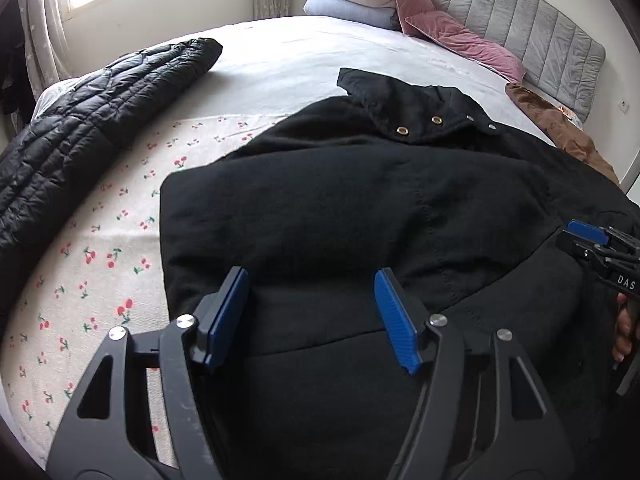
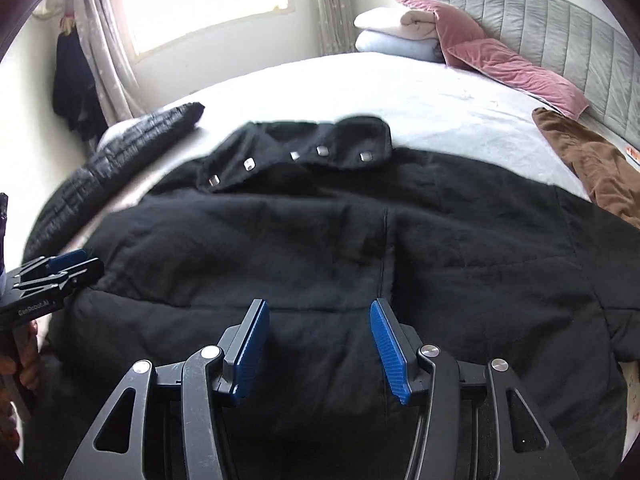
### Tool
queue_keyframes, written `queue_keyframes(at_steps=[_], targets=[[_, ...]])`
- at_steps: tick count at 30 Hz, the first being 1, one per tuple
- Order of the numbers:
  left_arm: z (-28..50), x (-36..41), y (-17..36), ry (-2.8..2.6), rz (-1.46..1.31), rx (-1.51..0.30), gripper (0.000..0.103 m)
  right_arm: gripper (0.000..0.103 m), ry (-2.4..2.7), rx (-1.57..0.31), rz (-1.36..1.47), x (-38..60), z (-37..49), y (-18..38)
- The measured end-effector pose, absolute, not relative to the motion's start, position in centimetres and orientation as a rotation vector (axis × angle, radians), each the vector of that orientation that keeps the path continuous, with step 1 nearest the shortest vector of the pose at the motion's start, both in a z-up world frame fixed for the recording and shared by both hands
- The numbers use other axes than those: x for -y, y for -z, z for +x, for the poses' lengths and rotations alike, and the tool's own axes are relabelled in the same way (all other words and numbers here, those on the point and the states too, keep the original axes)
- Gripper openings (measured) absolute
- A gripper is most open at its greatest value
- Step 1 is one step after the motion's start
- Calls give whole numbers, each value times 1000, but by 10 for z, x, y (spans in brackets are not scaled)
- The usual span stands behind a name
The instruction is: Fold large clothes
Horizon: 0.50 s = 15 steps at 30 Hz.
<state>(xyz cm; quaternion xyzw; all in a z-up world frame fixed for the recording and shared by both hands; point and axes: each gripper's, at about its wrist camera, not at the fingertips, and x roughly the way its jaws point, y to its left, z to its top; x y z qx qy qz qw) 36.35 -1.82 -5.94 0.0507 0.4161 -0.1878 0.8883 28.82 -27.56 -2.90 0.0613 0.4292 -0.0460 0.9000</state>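
Note:
A large black padded coat lies spread on the bed, collar with metal snaps at the far end; it also fills the right wrist view. My left gripper is open and empty, hovering over the coat's near left part. My right gripper is open and empty over the coat's near middle. Each gripper shows at the edge of the other's view, the right gripper and the left gripper.
A black quilted puffer jacket lies at the left on the bed. A brown garment lies at the right. Folded blankets and pink cushions sit by the grey headboard. Cherry-print sheet covers the near left.

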Motion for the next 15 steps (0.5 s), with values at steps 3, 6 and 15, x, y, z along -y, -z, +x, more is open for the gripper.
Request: queue_keyframes(at_steps=[3,6,15], targets=[[355,17,66,389,132,-815,70,56,91,-912,172,289,287,50],[355,18,64,383,139,-816,70,56,78,-894,240,297,284,52],[336,14,27,334,17,-931,84,74,133,-888,280,313,235,13]])
